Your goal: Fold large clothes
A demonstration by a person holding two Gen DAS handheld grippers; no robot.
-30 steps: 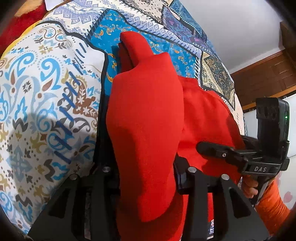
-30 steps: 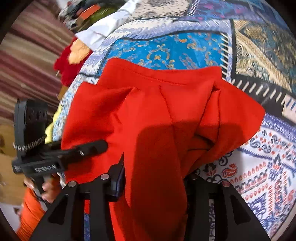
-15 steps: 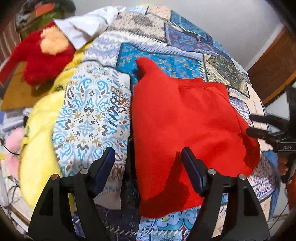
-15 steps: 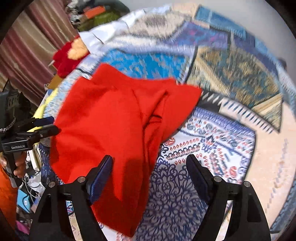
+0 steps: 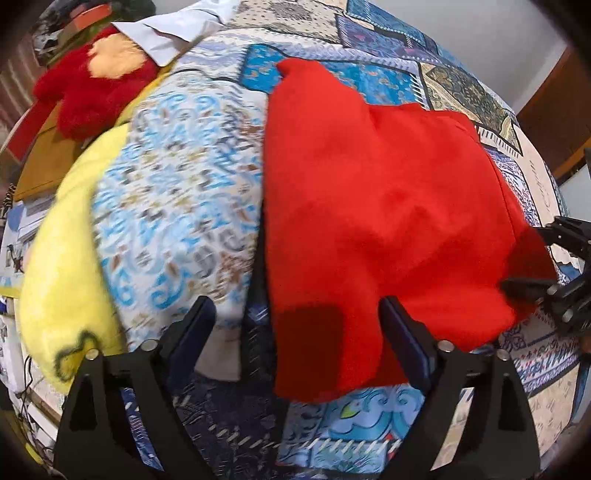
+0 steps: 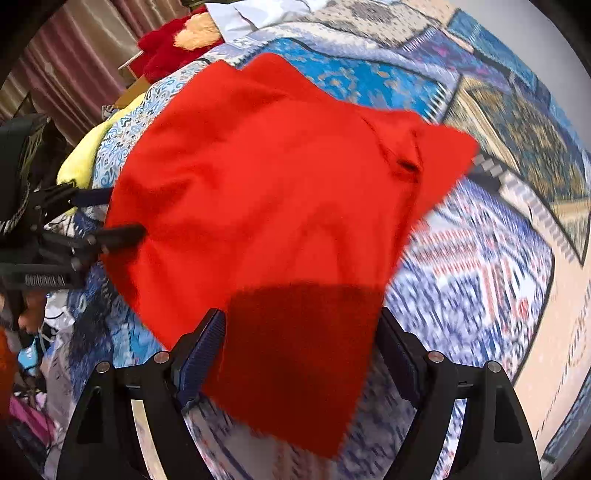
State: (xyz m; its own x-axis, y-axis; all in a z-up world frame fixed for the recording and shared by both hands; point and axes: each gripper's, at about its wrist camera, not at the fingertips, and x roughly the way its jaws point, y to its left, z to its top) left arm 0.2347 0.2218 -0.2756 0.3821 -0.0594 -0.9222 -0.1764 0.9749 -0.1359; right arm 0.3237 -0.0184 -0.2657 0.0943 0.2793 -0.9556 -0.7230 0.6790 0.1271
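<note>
A large red garment [image 5: 369, 206] lies spread on the patterned bedspread [image 5: 177, 192], folded over itself; it also fills the middle of the right wrist view [image 6: 277, 192]. My left gripper [image 5: 295, 332] is open and empty, held above the garment's near left edge. My right gripper [image 6: 301, 343] is open and empty, above the garment's near corner. Each gripper shows at the edge of the other's view: the right one [image 5: 554, 288] and the left one [image 6: 92, 229], both beside the cloth.
A yellow blanket [image 5: 62, 266] lies at the bed's left edge. A red plush toy [image 5: 88, 88] and a white cloth [image 5: 173, 33] sit at the far left corner. A curtain [image 6: 66, 74] hangs beyond the bed. A wooden door [image 5: 554, 103] is at the right.
Both grippers were shut on the red garment a second ago. They let go, opened wide and pulled back and up, leaving the garment flat on the bed.
</note>
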